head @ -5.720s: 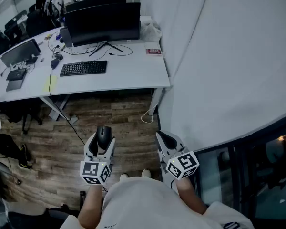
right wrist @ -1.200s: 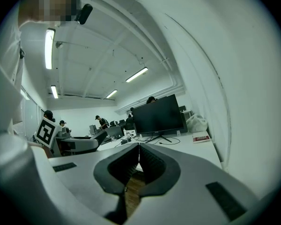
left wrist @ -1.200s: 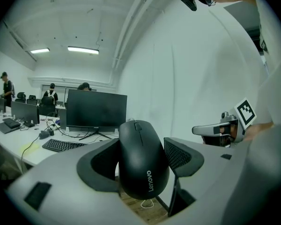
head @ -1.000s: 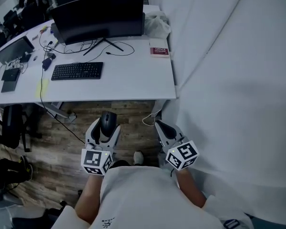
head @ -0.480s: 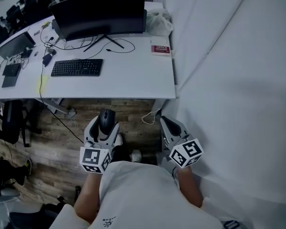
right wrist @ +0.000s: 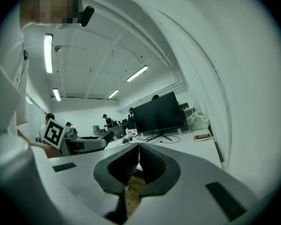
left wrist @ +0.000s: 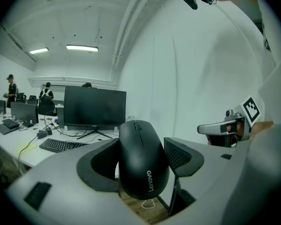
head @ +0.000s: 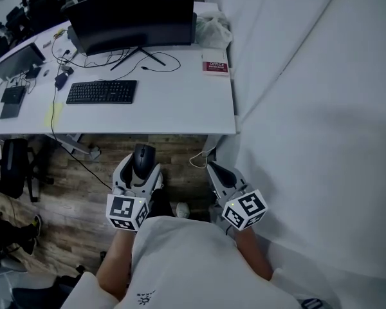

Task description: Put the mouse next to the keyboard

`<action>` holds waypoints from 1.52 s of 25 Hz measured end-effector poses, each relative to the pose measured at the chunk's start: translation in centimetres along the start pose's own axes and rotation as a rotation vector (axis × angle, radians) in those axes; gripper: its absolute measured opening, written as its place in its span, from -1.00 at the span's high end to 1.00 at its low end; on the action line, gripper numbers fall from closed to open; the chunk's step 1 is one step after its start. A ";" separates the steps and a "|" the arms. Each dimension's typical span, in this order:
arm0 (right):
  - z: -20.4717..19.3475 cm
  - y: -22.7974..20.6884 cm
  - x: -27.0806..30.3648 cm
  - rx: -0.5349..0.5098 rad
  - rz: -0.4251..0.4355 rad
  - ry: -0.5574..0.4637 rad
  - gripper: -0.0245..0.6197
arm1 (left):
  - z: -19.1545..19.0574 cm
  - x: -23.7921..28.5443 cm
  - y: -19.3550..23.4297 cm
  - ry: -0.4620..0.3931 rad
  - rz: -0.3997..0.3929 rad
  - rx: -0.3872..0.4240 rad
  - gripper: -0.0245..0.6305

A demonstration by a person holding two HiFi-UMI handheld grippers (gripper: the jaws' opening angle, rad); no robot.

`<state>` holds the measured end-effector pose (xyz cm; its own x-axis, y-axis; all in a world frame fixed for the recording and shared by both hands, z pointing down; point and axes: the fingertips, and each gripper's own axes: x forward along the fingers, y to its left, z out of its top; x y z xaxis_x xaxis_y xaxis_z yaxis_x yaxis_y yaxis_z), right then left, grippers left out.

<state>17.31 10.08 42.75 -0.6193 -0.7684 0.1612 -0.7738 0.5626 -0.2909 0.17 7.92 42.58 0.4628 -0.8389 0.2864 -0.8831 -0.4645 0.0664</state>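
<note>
The left gripper (head: 140, 167) is clenched on the black mouse (left wrist: 143, 161) and holds it above the wooden floor (head: 71, 198), close to the person's body and apart from the near edge of the white surface (head: 180, 111). The keyboard (head: 101, 91) lies toward the left of that surface, in front of a dark monitor (head: 132, 15), with a red-and-white booklet (head: 214, 67) to its right. The right gripper (head: 217, 172) has its jaws pressed together, with nothing between them.

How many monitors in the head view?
2. A large monitor stands at the back of the desk, behind the keyboard. A smaller monitor is near the left edge. More may be hidden top left.
</note>
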 end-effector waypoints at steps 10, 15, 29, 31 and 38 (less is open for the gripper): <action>0.4 0.2 1.1 0.000 -0.011 -0.027 0.87 | 0.2 1.3 0.7 0.009 -0.023 0.014 -0.01; 0.5 0.5 2.1 0.003 -0.016 -0.027 0.86 | 0.7 2.1 1.4 0.006 -0.041 0.016 -0.01; 1.8 -0.4 8.5 -0.006 -0.036 -0.007 0.86 | 1.8 6.1 6.7 0.009 -0.067 0.002 -0.01; 2.1 -0.8 9.4 -0.005 -0.045 -0.006 0.87 | 2.1 6.9 7.4 0.011 -0.074 0.001 -0.01; 3.1 -1.8 13.4 -0.004 -0.066 0.012 0.86 | 3.0 9.8 10.6 0.021 -0.097 -0.002 -0.01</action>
<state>10.83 -2.17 42.49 -0.5682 -0.8003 0.1914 -0.8137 0.5117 -0.2759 -4.44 -6.13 43.20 0.5445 -0.7839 0.2985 -0.8344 -0.5426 0.0970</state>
